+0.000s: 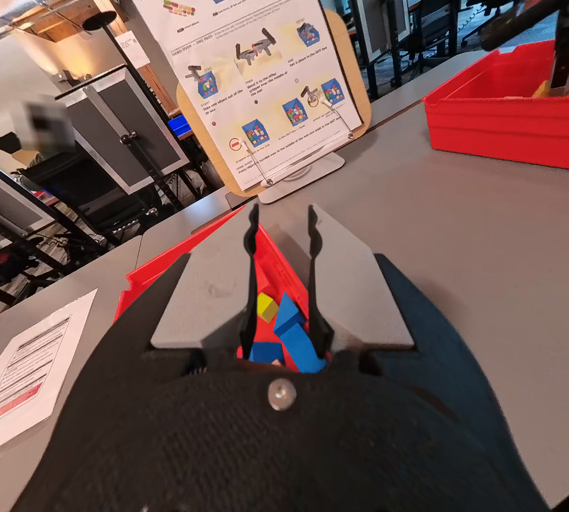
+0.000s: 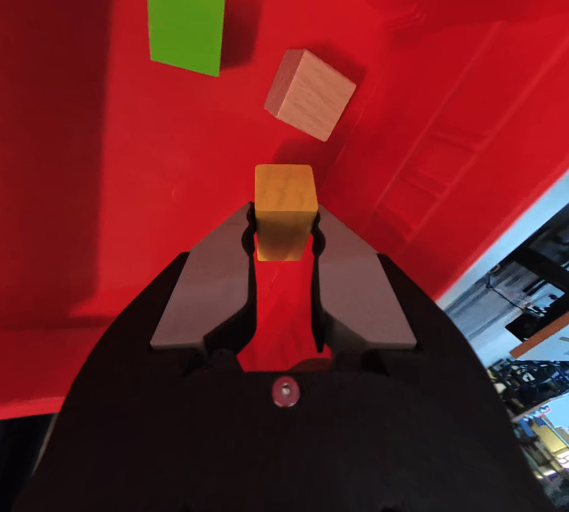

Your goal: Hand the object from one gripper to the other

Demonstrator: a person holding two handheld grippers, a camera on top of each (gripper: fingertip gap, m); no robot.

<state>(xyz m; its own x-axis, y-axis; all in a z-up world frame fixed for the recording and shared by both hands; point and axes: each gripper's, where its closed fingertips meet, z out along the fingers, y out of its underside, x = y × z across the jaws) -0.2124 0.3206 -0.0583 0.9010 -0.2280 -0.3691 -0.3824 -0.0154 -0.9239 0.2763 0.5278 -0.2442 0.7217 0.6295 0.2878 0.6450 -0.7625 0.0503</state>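
Holding item one: an orange-yellow wooden block (image 2: 284,214), pinched at its sides between the tips of my right gripper (image 2: 284,220), which is lowered inside a red bin (image 2: 77,158). I cannot tell whether the block touches the bin floor.

Item two, beyond it on that floor: a plain wooden cube (image 2: 311,95), loose. Item three, farther: a green block (image 2: 186,23), also loose.

My left gripper (image 1: 281,217): fingers parted, nothing between them, hanging above a second red bin (image 1: 184,254). Contents seen through the gap: a yellow cube (image 1: 266,306) and blue blocks (image 1: 292,334), untouched. Past the tips: grey table (image 1: 431,220), then a standing instruction sheet (image 1: 246,66) on a stand, and, far right, the right gripper's bin (image 1: 492,121).

Status, as I judge it: the block sits in the right gripper's grasp while the left is empty, so the hand-over itself looks done or not yet begun; these views alone do not settle which. If done, only the release remains.
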